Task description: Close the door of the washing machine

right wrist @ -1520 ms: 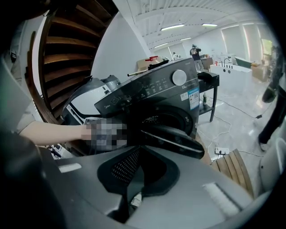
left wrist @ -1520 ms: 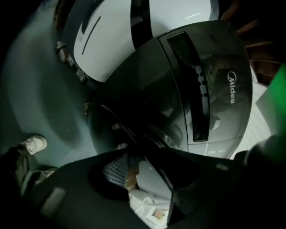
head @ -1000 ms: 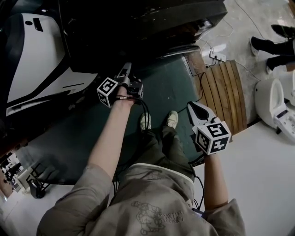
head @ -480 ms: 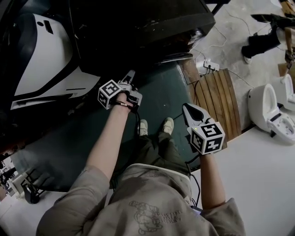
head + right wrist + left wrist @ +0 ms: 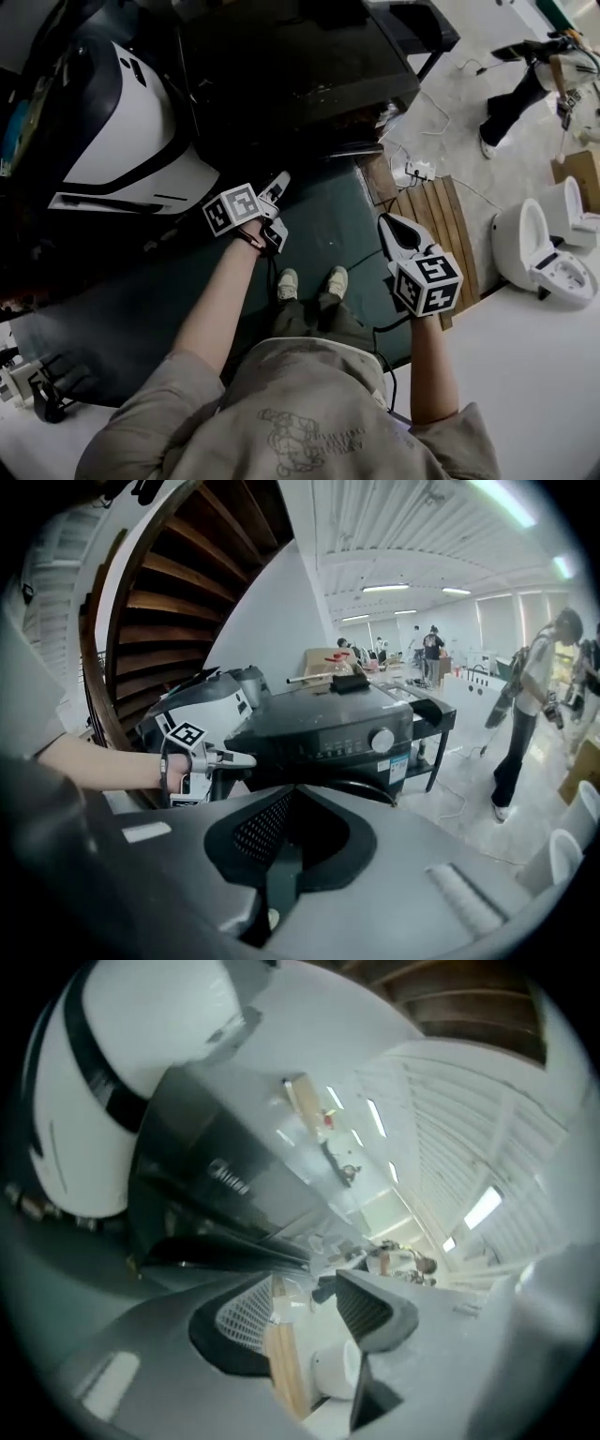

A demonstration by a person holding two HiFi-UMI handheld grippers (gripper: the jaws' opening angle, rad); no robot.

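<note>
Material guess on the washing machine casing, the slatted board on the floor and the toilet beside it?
Washing machine: dark grey casing with a soft sheen on the top panel. It looks like painted metal or plastic, and I can't tell which.
Slatted board: wood, matte brown, with parallel slats and gaps between them.
Toilet: white and smooth, likely glazed ceramic. The seat may be plastic.

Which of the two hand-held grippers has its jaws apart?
The left hand-held gripper: its jaws stand apart with nothing between them, while the jaws of the right hand-held gripper are shut together.
</note>
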